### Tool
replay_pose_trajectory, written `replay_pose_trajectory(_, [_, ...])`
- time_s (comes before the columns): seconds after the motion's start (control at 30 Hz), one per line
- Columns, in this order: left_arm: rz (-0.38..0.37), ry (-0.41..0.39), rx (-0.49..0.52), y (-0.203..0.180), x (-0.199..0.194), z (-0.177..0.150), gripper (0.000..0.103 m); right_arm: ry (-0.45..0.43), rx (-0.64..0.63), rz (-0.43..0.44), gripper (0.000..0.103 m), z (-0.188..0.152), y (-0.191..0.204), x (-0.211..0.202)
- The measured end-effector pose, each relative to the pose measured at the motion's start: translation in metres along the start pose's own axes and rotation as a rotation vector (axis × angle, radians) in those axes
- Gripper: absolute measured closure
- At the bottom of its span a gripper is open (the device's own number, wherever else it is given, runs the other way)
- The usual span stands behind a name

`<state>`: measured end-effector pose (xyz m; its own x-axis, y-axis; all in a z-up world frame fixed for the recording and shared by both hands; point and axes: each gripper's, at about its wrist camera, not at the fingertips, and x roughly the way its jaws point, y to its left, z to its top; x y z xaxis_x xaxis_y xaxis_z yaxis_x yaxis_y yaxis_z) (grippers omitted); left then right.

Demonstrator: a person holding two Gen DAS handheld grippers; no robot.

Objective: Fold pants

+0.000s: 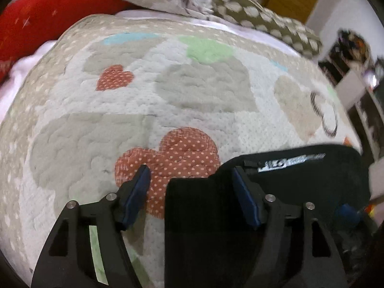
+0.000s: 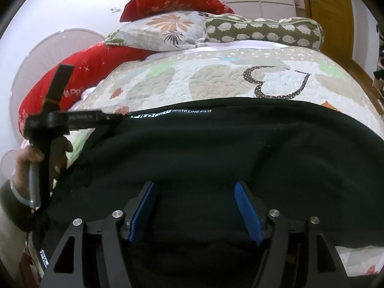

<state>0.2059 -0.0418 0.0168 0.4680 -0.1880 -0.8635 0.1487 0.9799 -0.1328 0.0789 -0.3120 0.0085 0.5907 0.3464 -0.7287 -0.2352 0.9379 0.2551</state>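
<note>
My right gripper [image 2: 194,212] stands spread over the black pants [image 2: 216,148], clamping nothing. My left gripper [image 1: 189,196] is spread at the pants' left edge, releasing it, I judge. Beyond the pants, the quilt [image 2: 216,76] runs to the pillows [image 2: 264,30].

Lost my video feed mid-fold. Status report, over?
Left gripper open, astride the pants' left edge. Right gripper open over the black cloth, not clamped. Pants lie flat across the quilt. Nothing in the way.
</note>
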Motion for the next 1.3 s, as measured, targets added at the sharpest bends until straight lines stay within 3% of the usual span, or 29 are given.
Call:
replay_pose_trajectory(0.13, [0.037,-0.005,0.085,-0.01,0.001,-0.002,0.037,-0.003,0.007,0.008,0.037,0.001,0.0,0.0])
replay_pose_trajectory(0.17, [0.024,-0.007,0.104,-0.012,0.001,-0.003,0.044,-0.012,0.014,0.011,0.037,0.001,-0.001,-0.002])
replay_pose_trajectory(0.2, [0.008,-0.006,0.118,-0.013,-0.001,-0.003,0.061,-0.029,0.031,0.02,0.037,0.001,-0.002,-0.005])
replay_pose_trajectory(0.3, [0.021,-0.023,0.169,-0.022,-0.008,-0.008,0.078,-0.068,0.08,0.051,0.037,0.0,-0.008,-0.017])
replay_pose_trajectory(0.4, [-0.015,-0.06,0.172,-0.024,-0.027,-0.013,0.096,-0.113,0.099,0.042,0.037,-0.002,-0.011,-0.037])
replay_pose_trajectory(0.6, [-0.113,-0.151,0.185,-0.032,-0.085,-0.033,0.096,-0.175,0.125,0.03,0.037,-0.008,-0.015,-0.078])
replay_pose_trajectory(0.8, [-0.197,-0.209,0.275,-0.054,-0.142,-0.099,0.096,-0.206,0.12,0.014,0.037,-0.025,-0.016,-0.111])
replay_pose_trajectory(0.93, [-0.247,-0.167,0.248,-0.052,-0.149,-0.149,0.099,-0.216,0.154,0.015,0.037,-0.044,-0.024,-0.127])
replay_pose_trajectory(1.13, [-0.273,-0.082,0.092,-0.026,-0.14,-0.187,0.099,-0.14,0.214,0.023,0.037,-0.067,-0.043,-0.118])
replay_pose_trajectory(1.27, [-0.326,-0.114,-0.063,-0.009,-0.157,-0.187,0.099,-0.148,0.27,0.054,0.037,-0.068,-0.057,-0.117])
replay_pose_trajectory(1.3, [-0.316,-0.125,-0.077,-0.009,-0.16,-0.186,0.093,-0.153,0.278,0.065,0.037,-0.066,-0.059,-0.118])
